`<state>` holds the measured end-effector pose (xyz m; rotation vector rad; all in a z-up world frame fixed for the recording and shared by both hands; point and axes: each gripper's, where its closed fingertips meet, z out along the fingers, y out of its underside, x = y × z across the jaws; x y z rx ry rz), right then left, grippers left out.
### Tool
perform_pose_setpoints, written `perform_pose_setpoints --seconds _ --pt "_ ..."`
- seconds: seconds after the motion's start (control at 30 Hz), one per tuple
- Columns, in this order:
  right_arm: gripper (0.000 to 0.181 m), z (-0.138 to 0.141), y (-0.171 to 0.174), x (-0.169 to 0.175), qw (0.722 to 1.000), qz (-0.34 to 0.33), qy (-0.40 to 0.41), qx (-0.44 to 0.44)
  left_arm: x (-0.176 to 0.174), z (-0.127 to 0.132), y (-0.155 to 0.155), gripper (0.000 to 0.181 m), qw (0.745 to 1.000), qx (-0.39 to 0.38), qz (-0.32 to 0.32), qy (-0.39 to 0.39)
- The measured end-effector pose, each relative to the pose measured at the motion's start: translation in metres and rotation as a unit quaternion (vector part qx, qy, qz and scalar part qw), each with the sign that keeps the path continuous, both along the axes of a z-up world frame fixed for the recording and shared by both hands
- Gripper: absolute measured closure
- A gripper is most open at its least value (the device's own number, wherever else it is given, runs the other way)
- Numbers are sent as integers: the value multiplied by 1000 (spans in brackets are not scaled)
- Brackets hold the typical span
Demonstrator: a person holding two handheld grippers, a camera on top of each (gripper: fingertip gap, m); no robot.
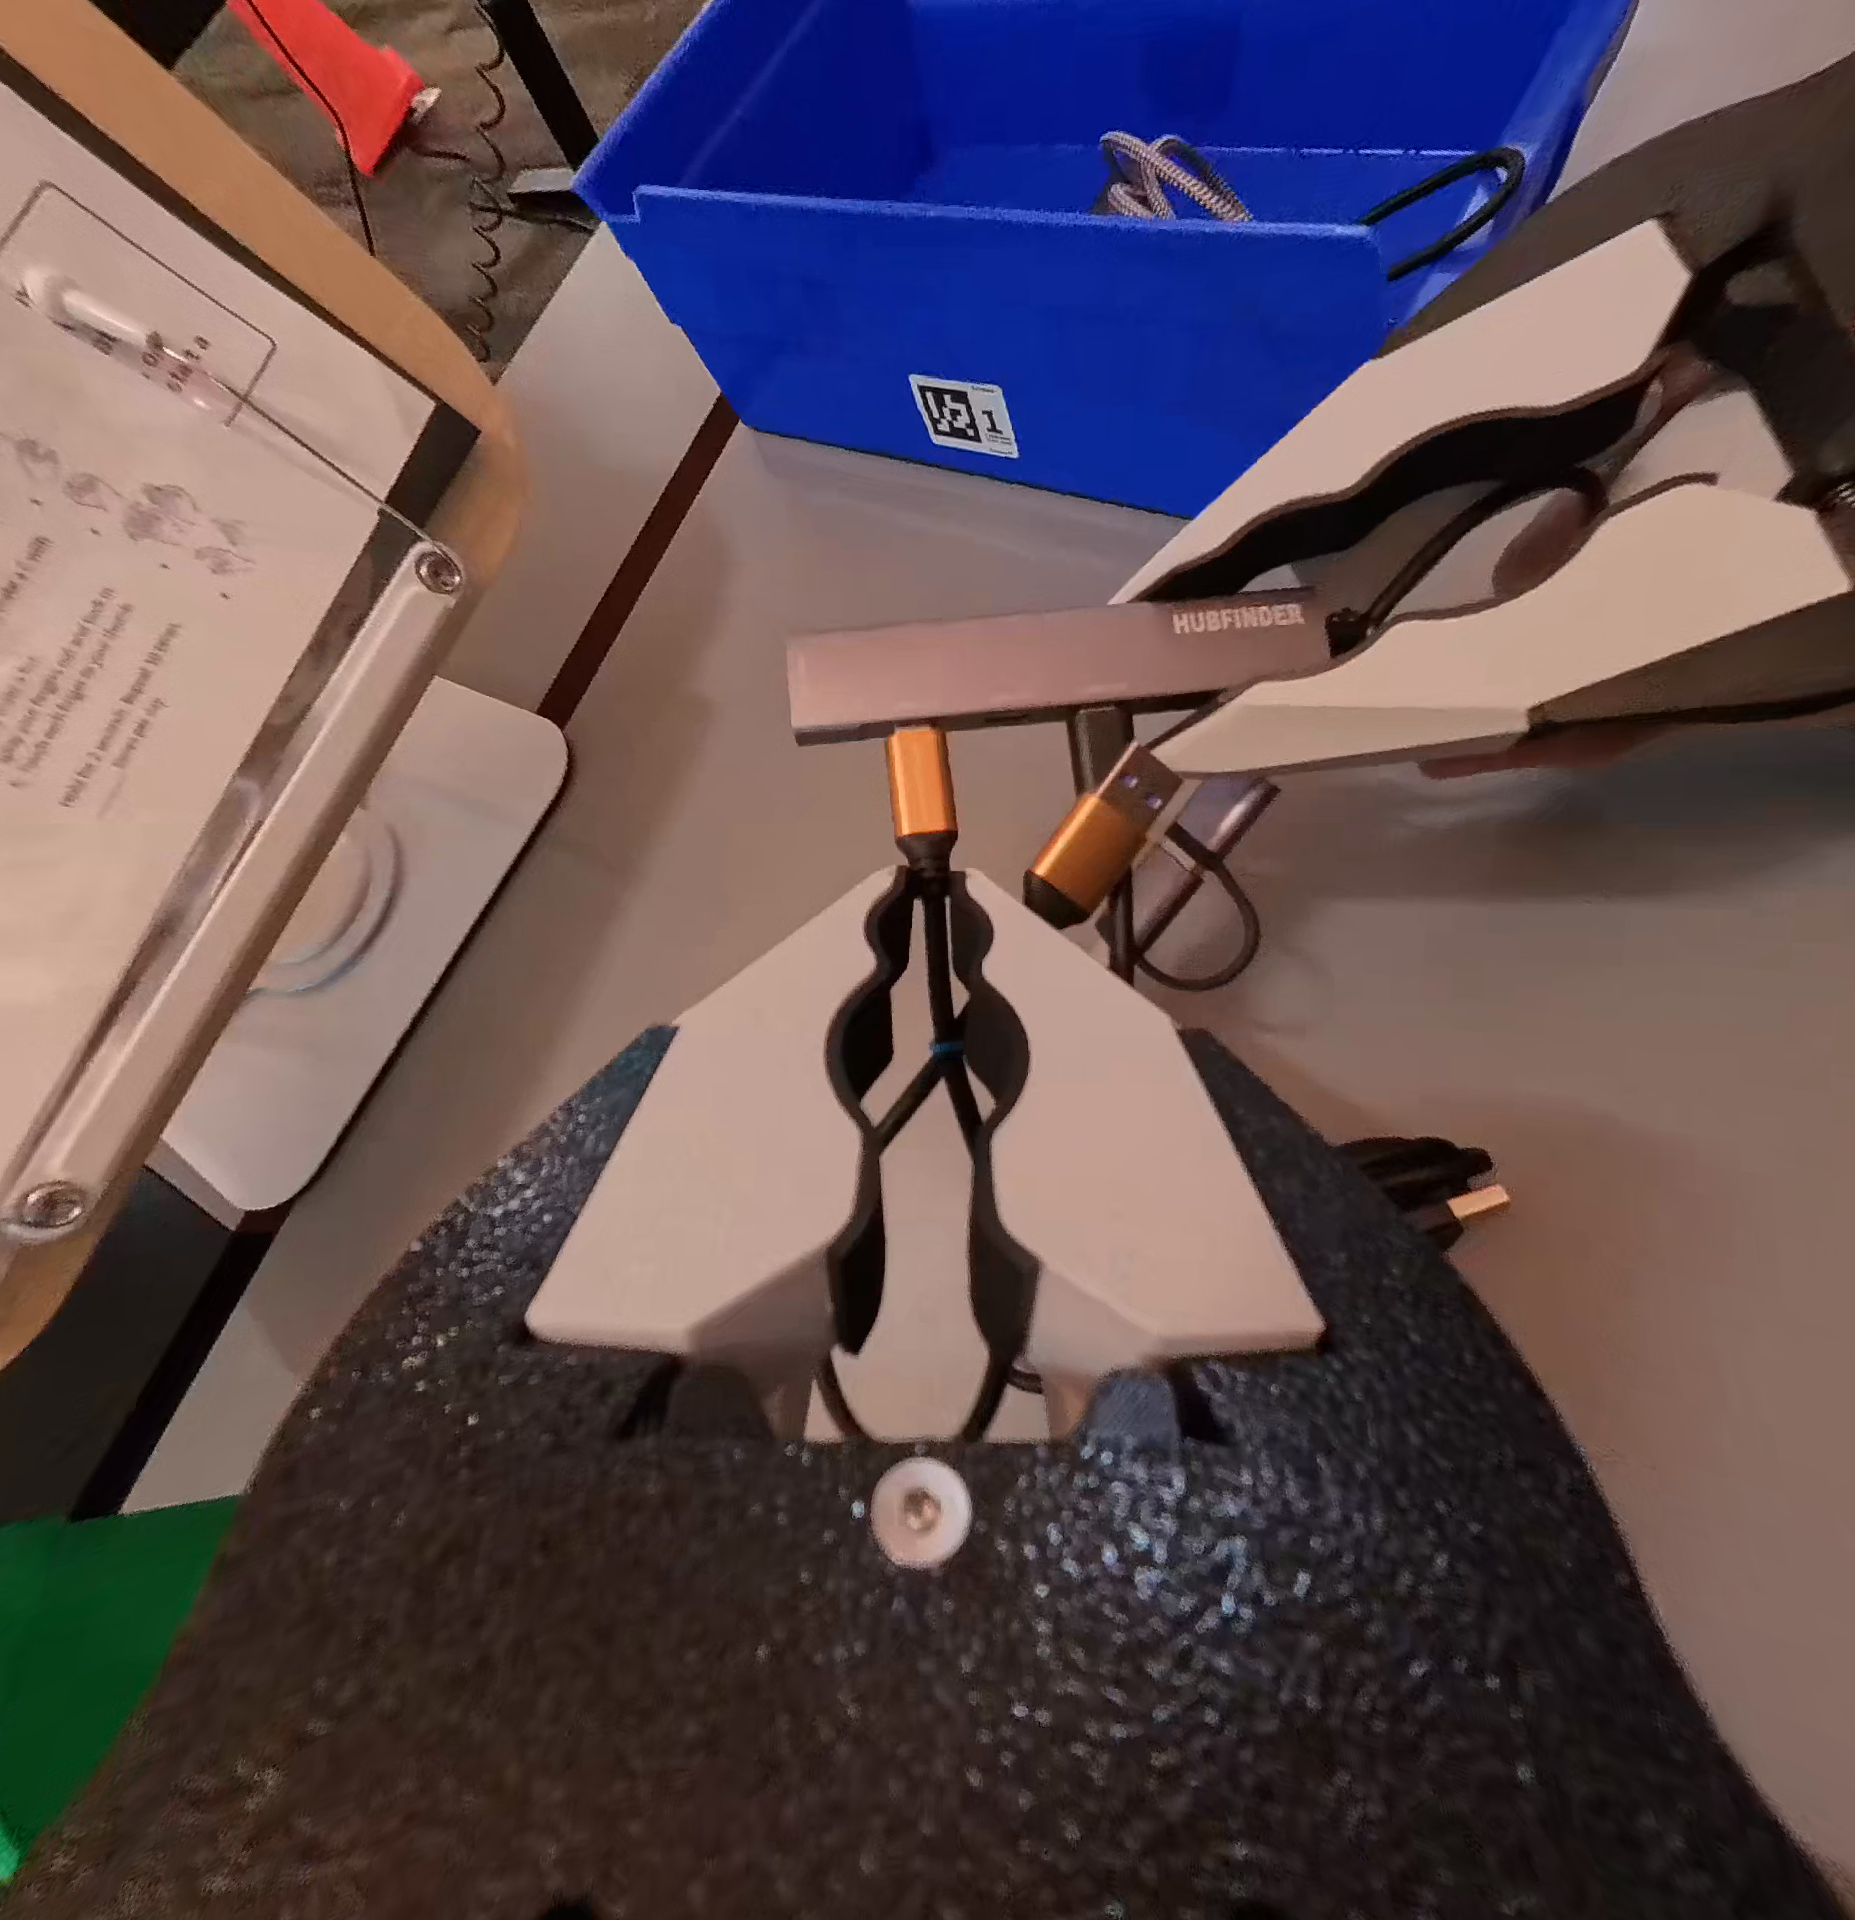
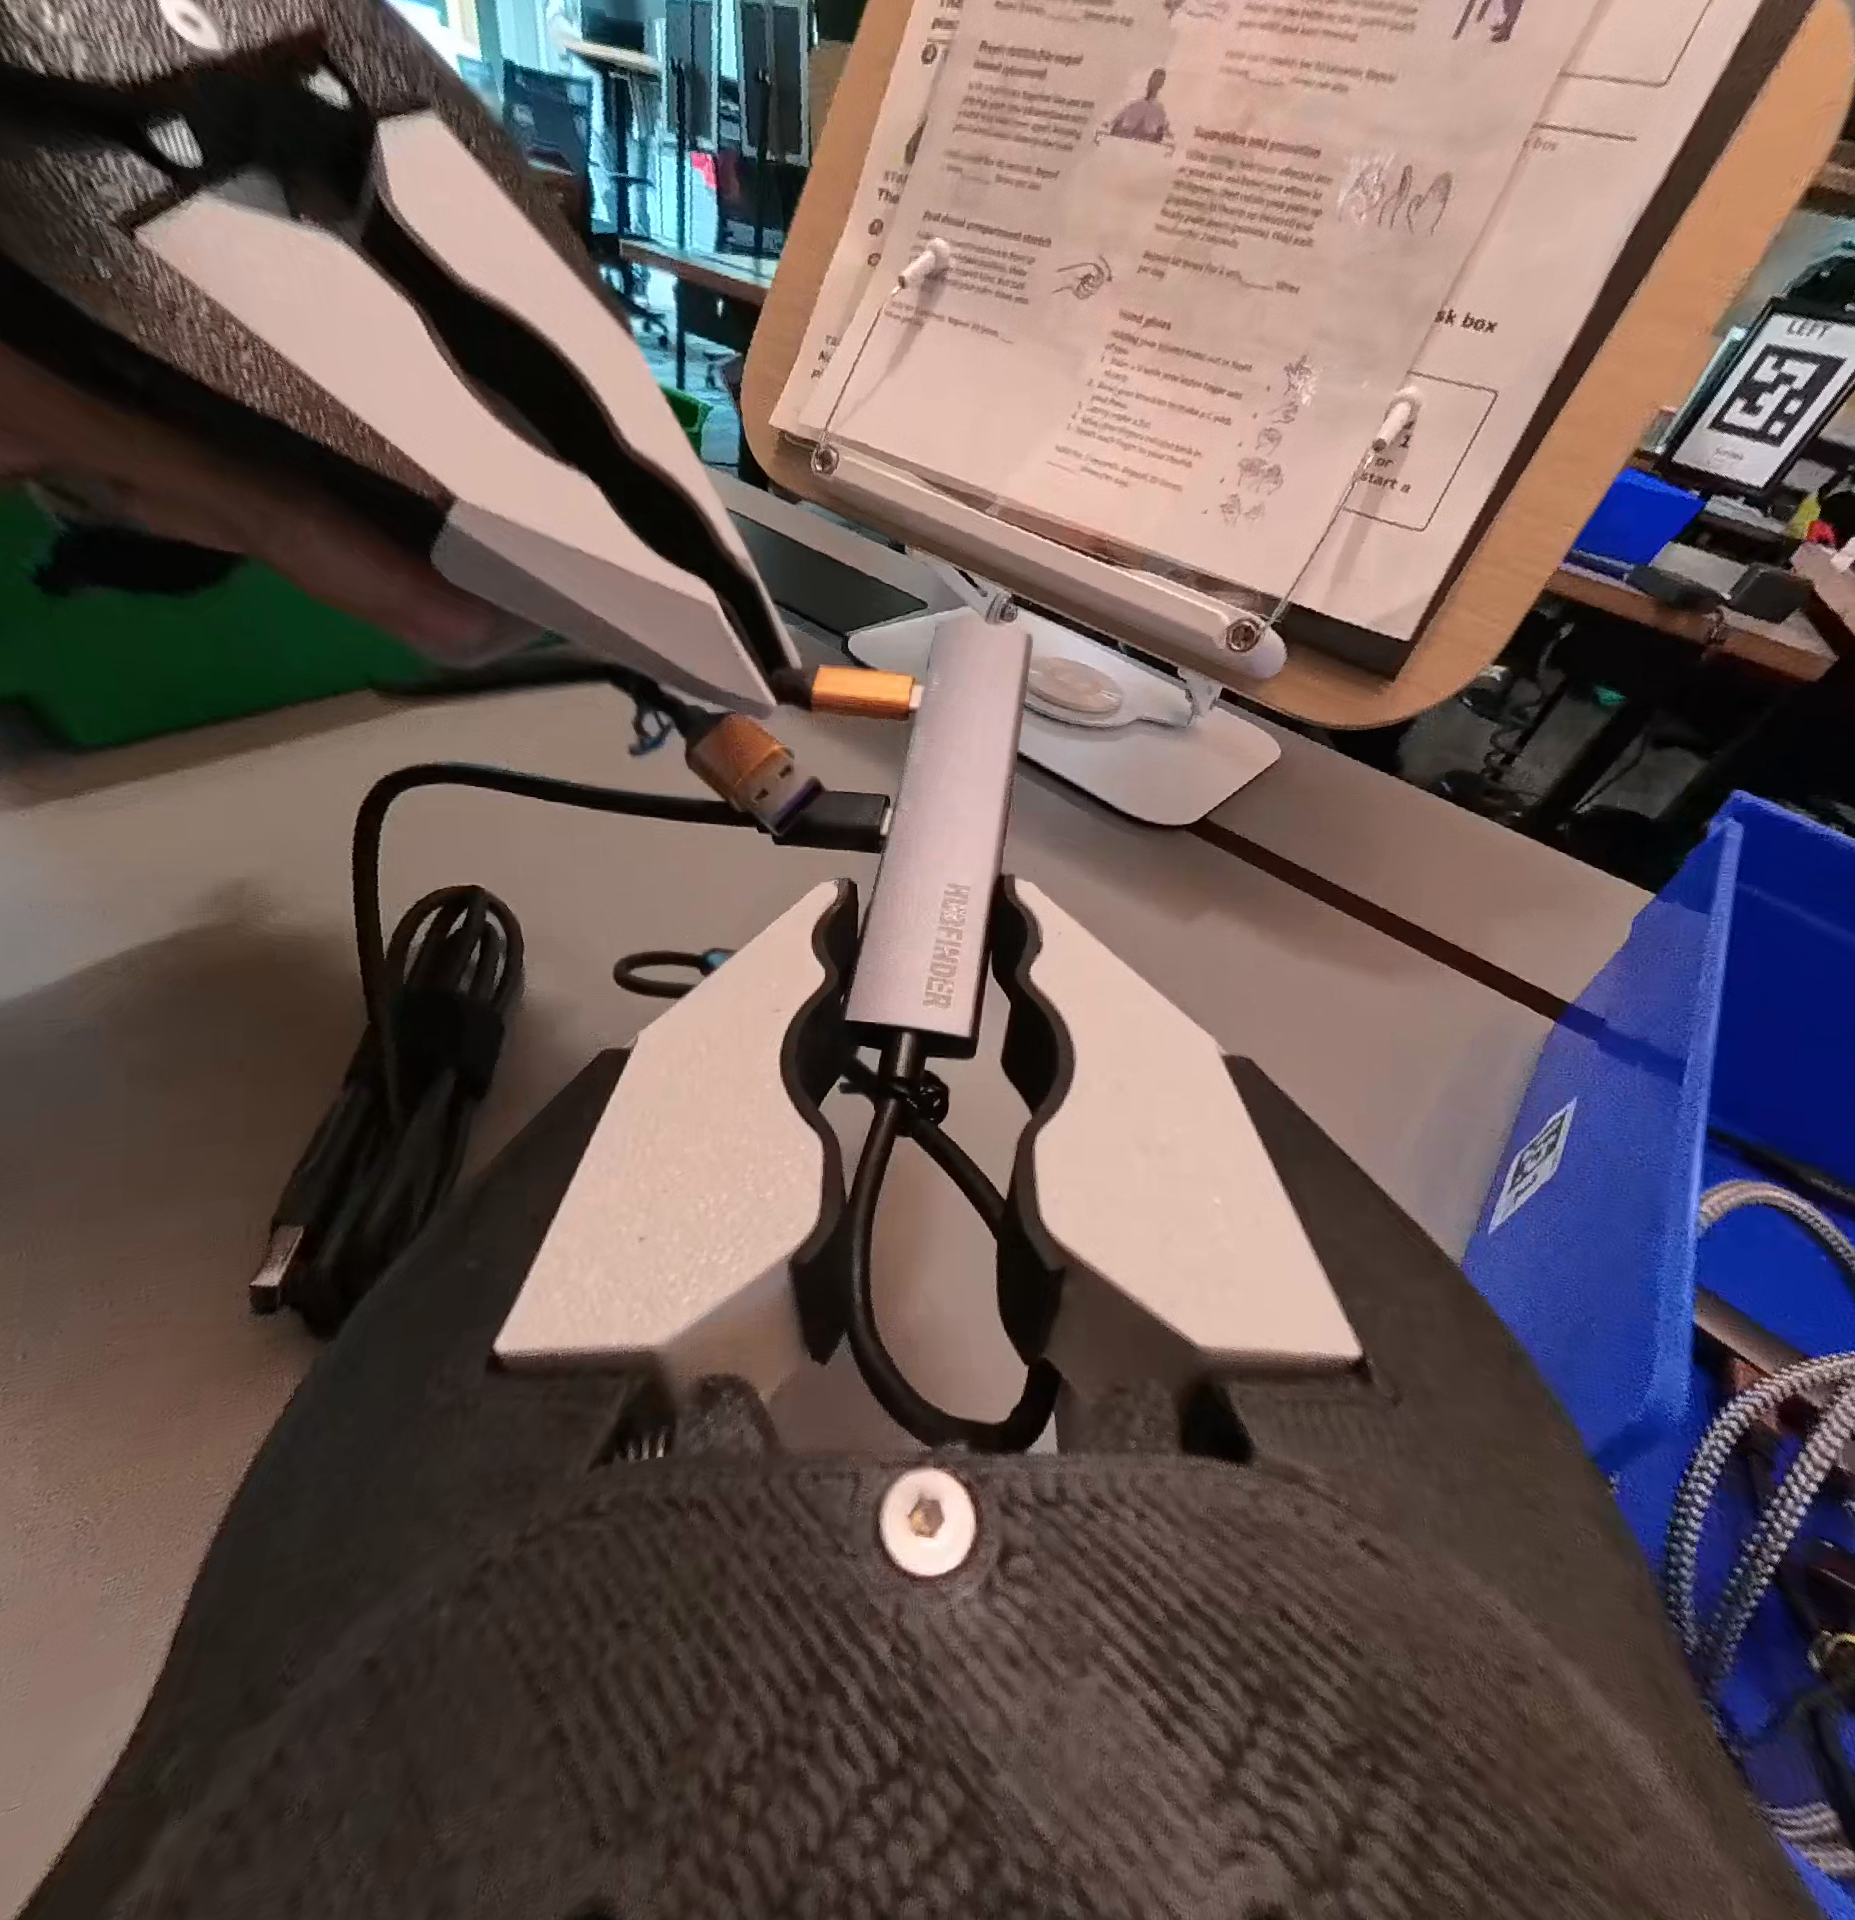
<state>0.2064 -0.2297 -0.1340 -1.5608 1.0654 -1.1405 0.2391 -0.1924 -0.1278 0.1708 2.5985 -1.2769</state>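
- Nearest my lens, the left claw (image 1: 928, 883) is pinched together on a thin black cable (image 1: 938, 997), right behind an orange connector (image 1: 916, 784).
- That orange connector sits with its tip in the side of the grey hub (image 1: 1048, 649), just ahead of the claw tips; whether it is fully seated I cannot tell.
- My right claw (image 2: 928, 920) is clamped on the hub's (image 2: 944, 831) cabled end, holding it off the counter (image 2: 175, 883); the hub's own lead loops back between the fingers.
- A black plug (image 2: 835, 810) is also in the hub's side, nearer the right claw than the orange connector (image 2: 863, 689).
- A second orange plug (image 1: 1094, 831) hangs loose below the hub, joined to nothing.
- Left of the right claw a bundled black cable (image 2: 403, 1091) lies on the counter.
- Beyond the left claw stands a blue bin (image 1: 1006, 312) with a braided cable (image 1: 1162, 177) inside; to its left, a document stand (image 1: 175, 623) with printed sheets.
- As I judge it: two plugs at the hub, one loose.
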Motion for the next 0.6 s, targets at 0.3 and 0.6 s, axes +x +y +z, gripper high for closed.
perform_pose_setpoints --seconds 0.3,0.6 --pt "155 -1 4 0 999 -4 3 -48 1 1 2 177 999 16 11 -37" --pt "157 21 -3 -6 997 -21 -46 -57 -5 15 -5 176 999 -47 -11 -6"
